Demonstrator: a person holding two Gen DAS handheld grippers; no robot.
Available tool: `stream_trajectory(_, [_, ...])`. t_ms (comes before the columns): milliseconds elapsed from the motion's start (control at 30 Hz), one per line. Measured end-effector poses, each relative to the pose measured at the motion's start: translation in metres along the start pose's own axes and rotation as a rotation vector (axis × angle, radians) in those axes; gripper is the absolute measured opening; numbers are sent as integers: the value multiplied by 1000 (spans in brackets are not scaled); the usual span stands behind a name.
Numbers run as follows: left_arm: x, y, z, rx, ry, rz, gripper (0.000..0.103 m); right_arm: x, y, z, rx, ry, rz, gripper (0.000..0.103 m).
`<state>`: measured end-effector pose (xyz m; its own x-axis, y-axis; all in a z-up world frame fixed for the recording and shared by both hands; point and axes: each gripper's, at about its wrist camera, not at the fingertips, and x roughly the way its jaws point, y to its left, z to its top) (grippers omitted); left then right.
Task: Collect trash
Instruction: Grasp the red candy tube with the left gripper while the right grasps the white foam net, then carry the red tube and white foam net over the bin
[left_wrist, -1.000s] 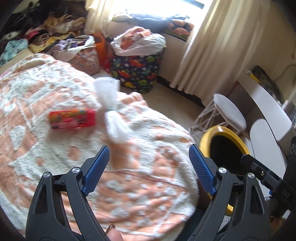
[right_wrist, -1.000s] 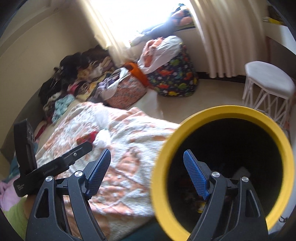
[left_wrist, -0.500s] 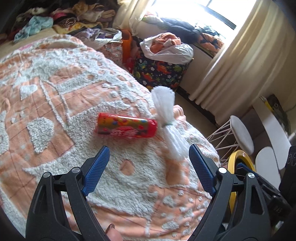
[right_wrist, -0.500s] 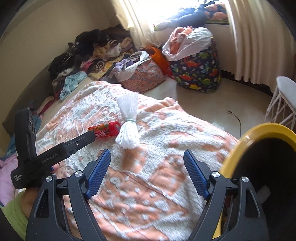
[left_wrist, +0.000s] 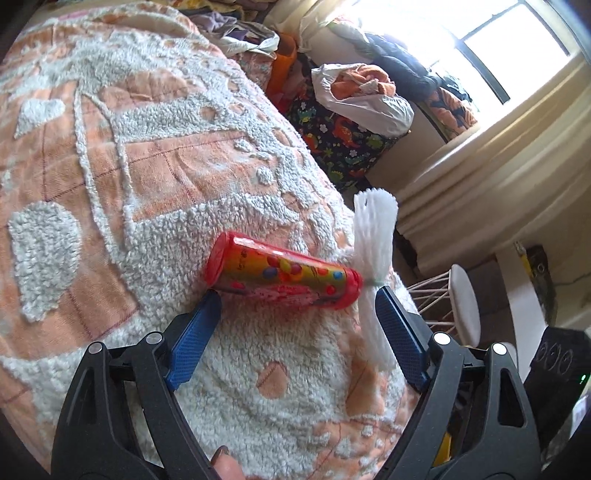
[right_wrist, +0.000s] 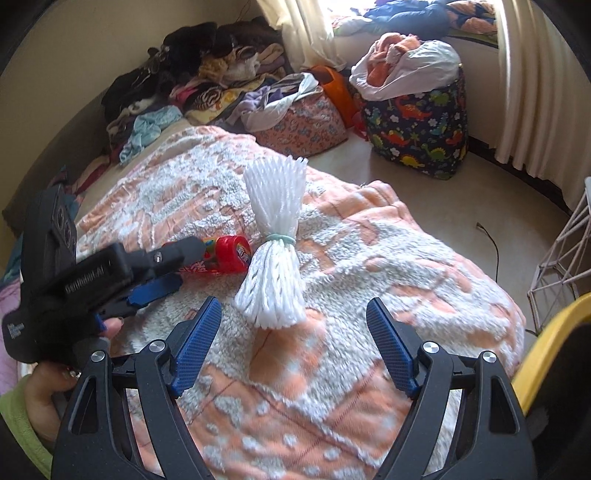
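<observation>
Bedspread (left_wrist: 155, 155): candy tube (left_wrist: 282, 275), white tassel (right_wrist: 275, 254); both claws wide, empty.

On the bed's blanket (right_wrist: 388, 266): 1 red candy tube (left_wrist: 282, 276), 1 white foam net sleeve (right_wrist: 275, 251). On the floor: 1 dinosaur-print bin (right_wrist: 417, 129), 1 floral bag (right_wrist: 303, 122), 1 yellow-rimmed bucket (right_wrist: 546, 343), 1 white stool (left_wrist: 463, 302). 2 grippers (left_wrist: 291, 334) (right_wrist: 291, 339), both wide apart.

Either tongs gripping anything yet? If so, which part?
Nothing held. Left tongs stand open just short of the red candy tube; right tongs stand open just short of the white foam net bundle.
</observation>
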<state>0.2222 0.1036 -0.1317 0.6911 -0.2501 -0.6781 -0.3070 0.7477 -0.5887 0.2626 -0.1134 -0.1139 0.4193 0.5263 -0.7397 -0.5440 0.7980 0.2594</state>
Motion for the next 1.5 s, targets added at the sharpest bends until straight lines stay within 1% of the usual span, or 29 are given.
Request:
stream_trajectory(133, [8,3,8,-39,-3,-7,74,19,5,5,-15,27,6,76])
stream_trajectory(200, [11,5,12,-60,-1,-9,73,27,7,7,-17,43,13,65])
stream_trajectory(233, [12,6,14,-69,-3,-10,72,30,8,9,-18,49,16,61])
stream_trajectory(267, [13,6,15,-77,-6,-9,72,33,9,9,-19,55,22,51])
stream_trajectory(300, [15,6,17,-83,-8,-5,71,35,9,9,-14,61,31,39])
stream_trajectory(367, [17,5,17,-93,-12,4,69,36,8,7,1,69,39,29])
stream_trajectory(400, [18,5,18,-95,-14,10,67,35,8,6,8,67,39,28])
stream_trajectory(500, [19,5,19,-103,-23,31,56,24,6,2,26,45,47,27])
stream_trajectory(533, [19,6,19,-102,-26,43,49,19,4,0,35,35,49,27])
stream_trajectory(600, [19,4,19,-95,-26,53,47,9,0,-4,50,18,51,27])
stream_trajectory(633, [19,2,20,-89,-25,55,44,3,-3,-6,54,7,49,27])
stream_trajectory(833, [14,-21,10,-15,-12,33,32,-33,-27,-20,113,-45,32,27])
stream_trajectory(967, [9,-48,-2,60,-13,8,30,-63,-44,-29,147,-89,9,27])
stream_trajectory(1200, [-1,-103,-26,187,-17,-47,30,-109,-78,-49,206,-160,-30,27])
stream_trajectory(1500, [-3,-163,-58,332,-8,-107,29,-148,-118,-84,300,-195,-99,27])
